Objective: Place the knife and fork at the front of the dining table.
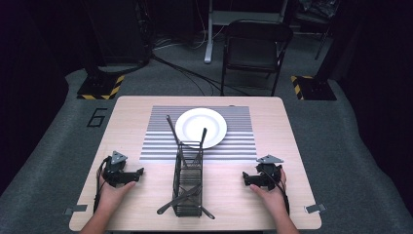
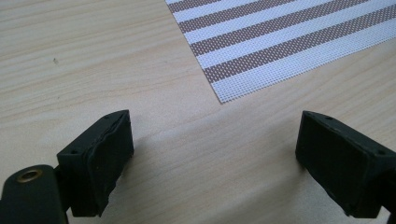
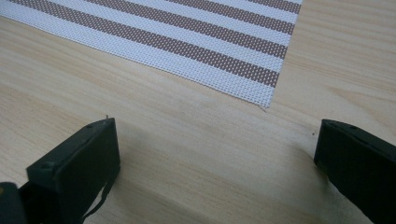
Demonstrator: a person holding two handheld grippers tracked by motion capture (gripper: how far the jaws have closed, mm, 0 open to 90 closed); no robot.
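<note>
Your two hands rest at the near edge of the wooden surface (image 1: 122, 109). At left, your left gripper (image 1: 138, 176) sits on the wood with its fingers (image 2: 100, 161) spread apart, grasping nothing. Between the grippers, well apart from each, stands a black wire rack (image 1: 187, 187) with dark utensils (image 1: 181, 196) lying across it. Beyond it, a white plate (image 1: 200, 127) sits on a striped placemat (image 1: 160, 141). At right, your right gripper (image 1: 247, 179) also has its fingers (image 3: 77, 175) released and empty.
</note>
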